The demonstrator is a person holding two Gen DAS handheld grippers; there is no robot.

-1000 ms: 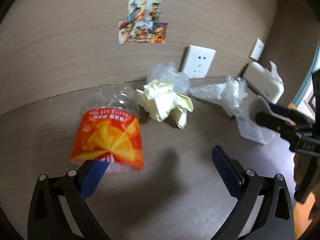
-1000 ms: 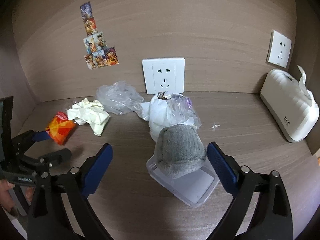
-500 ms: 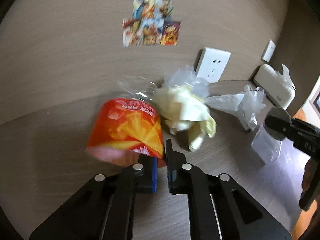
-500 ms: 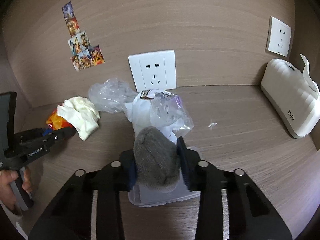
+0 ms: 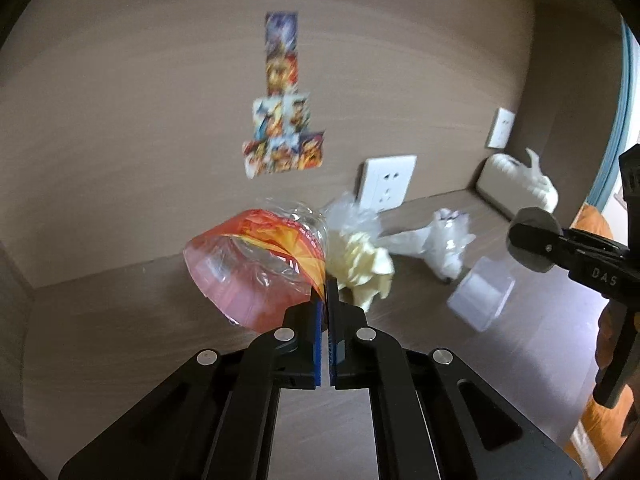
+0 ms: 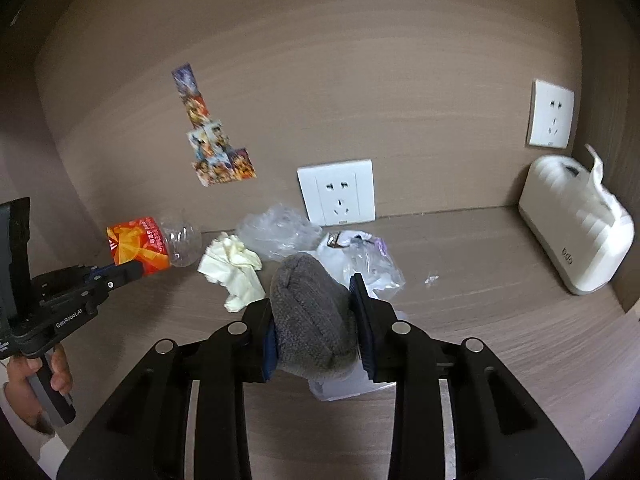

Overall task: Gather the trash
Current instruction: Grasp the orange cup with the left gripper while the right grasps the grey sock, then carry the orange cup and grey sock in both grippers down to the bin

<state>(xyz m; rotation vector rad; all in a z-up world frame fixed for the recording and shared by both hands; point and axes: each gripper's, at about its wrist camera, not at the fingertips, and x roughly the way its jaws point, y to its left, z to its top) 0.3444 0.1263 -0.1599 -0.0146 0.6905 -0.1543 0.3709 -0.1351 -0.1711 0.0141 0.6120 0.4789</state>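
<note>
Your left tongs (image 5: 324, 288) pinch the crushed orange-labelled plastic bottle (image 5: 256, 264) by its edge; right tongs (image 6: 316, 320) clamp the grey knitted sock (image 6: 312, 316). Lift both steadily.

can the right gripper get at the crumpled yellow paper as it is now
Probably not. The right gripper is shut on the grey sock, so its jaws are full. The crumpled yellow paper lies in the open on the desk, nothing covering it.
</note>
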